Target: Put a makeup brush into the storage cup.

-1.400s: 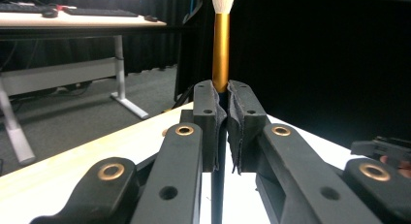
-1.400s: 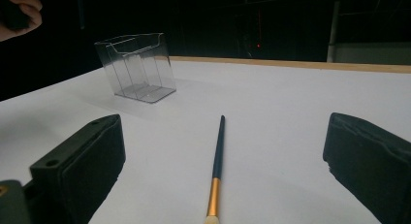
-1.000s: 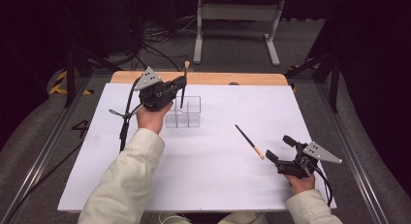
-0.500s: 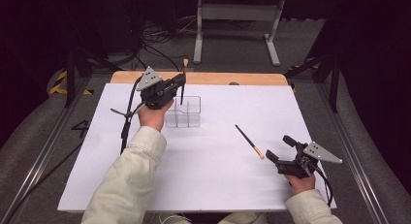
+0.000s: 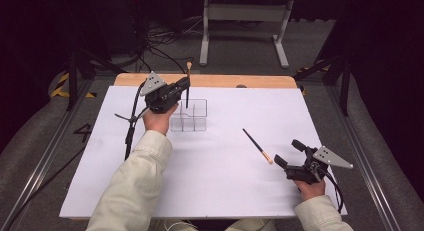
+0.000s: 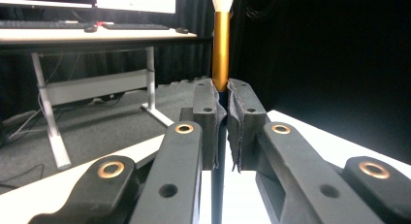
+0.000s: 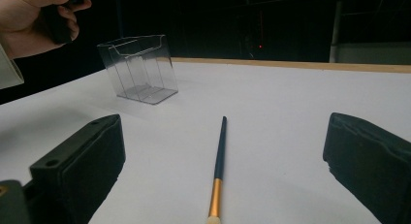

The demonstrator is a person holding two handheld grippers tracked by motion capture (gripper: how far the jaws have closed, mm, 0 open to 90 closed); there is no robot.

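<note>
The left gripper clamps an upright brush between its pads, gold ferrule above the jaws, dark handle pointing down just over the clear compartment box. The right gripper rests on the white table, jaws wide — a second brush lies just ahead of them, untouched.

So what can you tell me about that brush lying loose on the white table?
The brush is slim, with a dark handle, a gold metal band and a pale tip. It lies flat on the white table, nothing touching it. In the right gripper view it lies between the open jaws of the right claw, pale tip nearest the camera, handle pointing toward the clear plastic holder.
</note>
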